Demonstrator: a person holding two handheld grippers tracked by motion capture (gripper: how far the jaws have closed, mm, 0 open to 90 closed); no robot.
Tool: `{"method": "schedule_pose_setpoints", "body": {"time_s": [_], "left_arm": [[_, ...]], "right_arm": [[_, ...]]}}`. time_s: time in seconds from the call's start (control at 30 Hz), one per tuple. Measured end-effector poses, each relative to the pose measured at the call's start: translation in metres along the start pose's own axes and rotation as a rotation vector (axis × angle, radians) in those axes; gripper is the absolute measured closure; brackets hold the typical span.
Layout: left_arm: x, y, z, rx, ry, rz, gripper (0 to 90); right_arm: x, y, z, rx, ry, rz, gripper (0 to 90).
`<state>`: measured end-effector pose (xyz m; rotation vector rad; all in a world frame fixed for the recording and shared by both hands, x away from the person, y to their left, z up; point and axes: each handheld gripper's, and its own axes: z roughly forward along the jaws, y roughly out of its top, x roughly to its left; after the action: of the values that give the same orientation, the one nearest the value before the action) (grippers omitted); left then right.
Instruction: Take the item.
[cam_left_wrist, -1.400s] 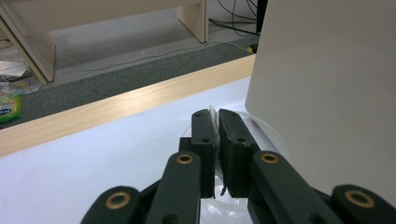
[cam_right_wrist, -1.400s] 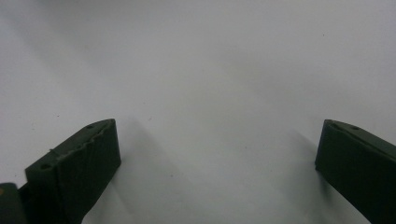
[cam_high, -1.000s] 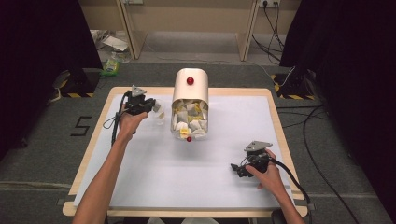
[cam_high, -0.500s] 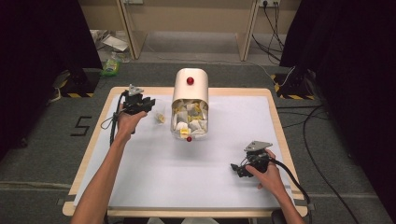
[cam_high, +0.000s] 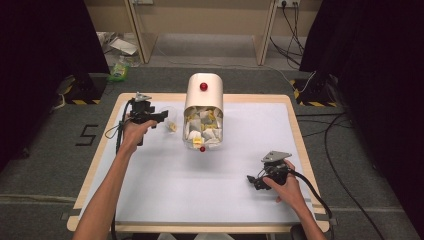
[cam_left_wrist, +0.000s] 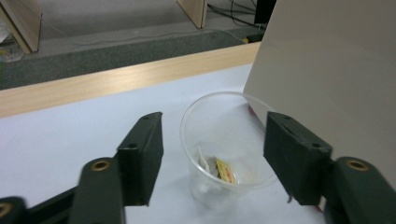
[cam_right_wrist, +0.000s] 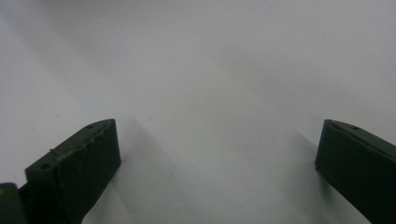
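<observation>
A clear plastic cup (cam_left_wrist: 224, 149) stands upright on the white table top, with a tea bag (cam_left_wrist: 219, 169) with a yellow tag lying in its bottom. My left gripper (cam_left_wrist: 212, 140) is open, its jaws on either side of the cup and apart from it. In the high view the cup (cam_high: 171, 120) sits just left of a cream dispenser (cam_high: 203, 112) with a red knob, whose clear front shows several tea bags. My left gripper (cam_high: 162, 116) is at the table's back left. My right gripper (cam_high: 251, 181) rests open low over the bare table at the front right (cam_right_wrist: 219, 140).
The dispenser's cream side wall (cam_left_wrist: 327, 70) rises close on the right of the cup. The table's wooden back edge (cam_left_wrist: 116, 79) runs behind it. Cables (cam_high: 310, 192) trail from the right gripper off the front right corner.
The left gripper has shifted slightly back and away from the cup, which now stands free by the dispenser. The right gripper has stayed put.
</observation>
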<state>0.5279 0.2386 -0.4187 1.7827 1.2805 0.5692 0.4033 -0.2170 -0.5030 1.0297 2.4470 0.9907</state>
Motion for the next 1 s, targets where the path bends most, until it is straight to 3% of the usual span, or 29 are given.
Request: {"method": "schedule_pose_setpoints", "body": {"time_s": [0.13,0.23,0.37,1.0], "left_arm": [[-0.002,-0.002,-0.001,0.019,0.016,0.000,21.8],[-0.003,-0.004,-0.002,0.017,-0.001,-0.008,14.9],[-0.006,-0.005,-0.005,0.009,-0.011,0.026,14.8],[-0.017,-0.019,-0.025,-0.024,-0.049,0.014,14.8]], "right_arm": [[0.000,0.000,0.000,0.000,-0.001,-0.001,0.5],[0.000,0.000,0.000,0.000,0.000,0.000,0.5],[0.000,0.000,0.000,0.000,0.000,0.000,0.5],[0.000,0.000,0.000,-0.001,-0.002,-0.001,0.5]]}}
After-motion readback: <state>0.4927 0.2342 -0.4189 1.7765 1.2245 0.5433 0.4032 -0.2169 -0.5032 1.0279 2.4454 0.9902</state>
